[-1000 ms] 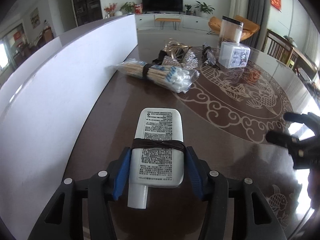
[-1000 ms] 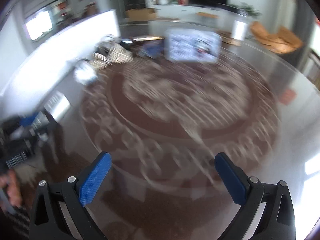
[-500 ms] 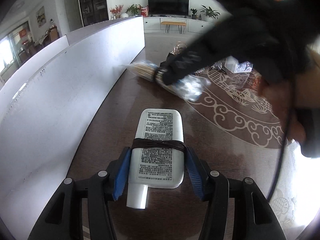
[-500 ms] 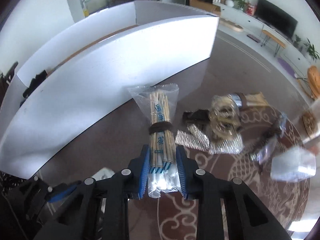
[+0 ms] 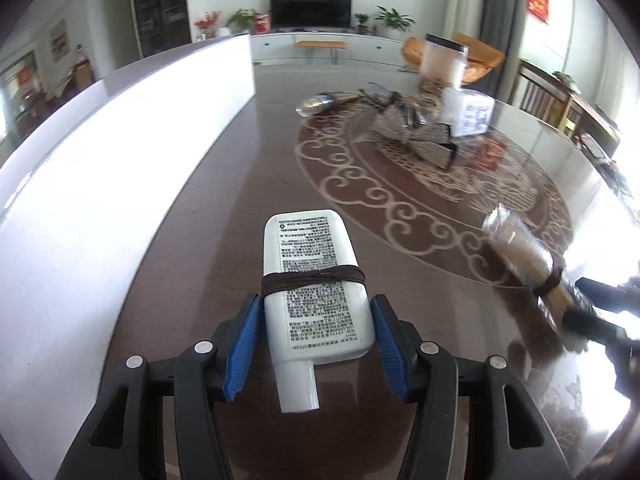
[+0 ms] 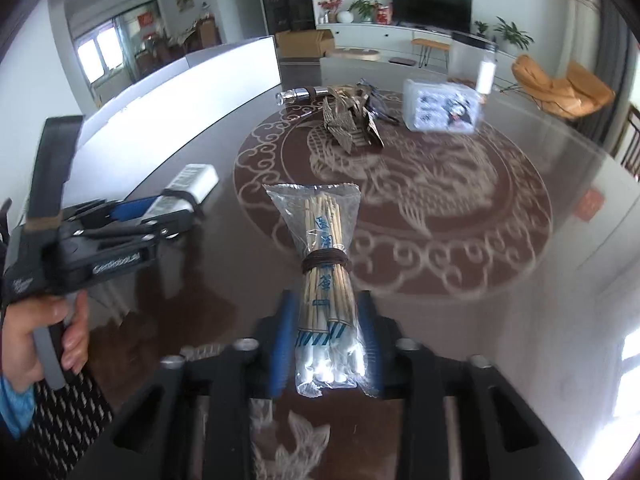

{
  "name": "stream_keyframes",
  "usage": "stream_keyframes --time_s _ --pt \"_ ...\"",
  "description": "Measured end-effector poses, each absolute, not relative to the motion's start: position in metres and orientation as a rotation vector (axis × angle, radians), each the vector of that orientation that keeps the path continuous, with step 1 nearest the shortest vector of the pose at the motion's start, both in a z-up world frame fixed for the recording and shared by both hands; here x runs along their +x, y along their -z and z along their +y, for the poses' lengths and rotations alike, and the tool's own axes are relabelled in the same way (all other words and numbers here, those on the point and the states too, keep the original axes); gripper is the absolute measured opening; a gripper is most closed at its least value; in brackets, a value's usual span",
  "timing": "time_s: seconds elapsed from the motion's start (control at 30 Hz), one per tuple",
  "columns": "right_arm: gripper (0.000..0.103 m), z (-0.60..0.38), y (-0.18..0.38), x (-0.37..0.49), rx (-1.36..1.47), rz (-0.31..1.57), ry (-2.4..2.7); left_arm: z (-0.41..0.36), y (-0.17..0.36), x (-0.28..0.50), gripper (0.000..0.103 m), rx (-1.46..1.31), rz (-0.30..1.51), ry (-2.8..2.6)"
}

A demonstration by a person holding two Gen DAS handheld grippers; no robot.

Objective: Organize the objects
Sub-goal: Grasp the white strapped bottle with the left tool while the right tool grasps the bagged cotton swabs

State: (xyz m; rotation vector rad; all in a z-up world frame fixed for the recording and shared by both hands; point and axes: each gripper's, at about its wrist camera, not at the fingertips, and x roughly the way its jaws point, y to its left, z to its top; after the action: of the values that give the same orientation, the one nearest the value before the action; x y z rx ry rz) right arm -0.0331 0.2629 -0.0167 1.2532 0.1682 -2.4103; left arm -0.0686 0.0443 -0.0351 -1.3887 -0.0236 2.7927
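The left hand-held gripper point(image 5: 314, 338) is clamped on a white tube point(image 5: 316, 284), its blue pads point(image 5: 242, 350) pressed against the tube's 2 sides near the cap end. The tube lies flat along the gripper, cap toward the camera, printed label up, with a dark brown cord wound around its middle. It sits low over the dark brown surface point(image 5: 224, 216), near the white board point(image 5: 120, 160) that stands on edge along the left.

The right hand-held gripper point(image 6: 326, 334) is clamped on a bag of wooden skewers point(image 6: 326, 276), holding it near the lower end; a brown cord binds the bundle midway and the clear bag fans out beyond. From the right wrist view the left gripper and its tube appear to the left of the bag, well apart from it.

Farther back on the surface's patterned circle lie a heap of shiny wrappers point(image 6: 352, 124), a clear box point(image 6: 442, 106) and a tall clear jar point(image 5: 442, 62).
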Motion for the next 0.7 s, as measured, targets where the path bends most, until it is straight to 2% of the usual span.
stream_keyframes --time_s 0.03,0.07,0.1,0.27,0.37,0.4,0.43,0.47,0.5,0.57,0.7 --pt "0.077 0.260 0.016 -0.033 1.257 0.167 2.413 0.044 0.036 -0.067 0.073 -1.392 -0.039 -2.780" --pt "0.085 0.259 0.015 -0.034 1.257 0.169 2.413 0.042 0.037 -0.068 0.092 -1.419 -0.066 -2.770" --pt "0.085 0.260 0.016 -0.036 1.254 0.181 2.410 0.040 0.038 -0.066 0.098 -1.441 -0.093 -2.770" --pt "0.084 0.242 0.025 -0.059 1.348 0.283 2.308 0.029 0.036 -0.060 0.098 -1.473 -0.181 -2.772" --pt "0.084 0.232 0.031 -0.069 1.403 0.350 2.255 0.038 0.039 -0.062 0.098 -1.497 -0.084 -2.785" --pt "0.081 0.230 0.033 -0.072 1.422 0.362 2.239 0.041 0.041 -0.064 0.100 -1.507 -0.033 -2.791" --pt "0.060 0.228 0.034 -0.074 1.427 0.358 2.229 0.045 0.042 -0.066 0.100 -1.500 0.003 -2.795" --pt "0.039 0.228 0.035 -0.075 1.431 0.346 2.221 0.046 0.042 -0.068 0.098 -1.487 0.000 -2.786" --pt "0.029 0.229 0.033 -0.074 1.420 0.357 2.247 0.047 0.041 -0.068 0.083 -1.464 0.002 -2.789" --pt "0.029 0.237 0.032 -0.076 1.445 0.262 2.237 0.047 0.036 -0.066 0.051 -1.409 0.008 -2.803" --pt "0.029 0.248 0.029 -0.064 1.438 0.214 2.274 0.039 0.029 -0.062 0.051 -1.366 -0.077 -2.807"
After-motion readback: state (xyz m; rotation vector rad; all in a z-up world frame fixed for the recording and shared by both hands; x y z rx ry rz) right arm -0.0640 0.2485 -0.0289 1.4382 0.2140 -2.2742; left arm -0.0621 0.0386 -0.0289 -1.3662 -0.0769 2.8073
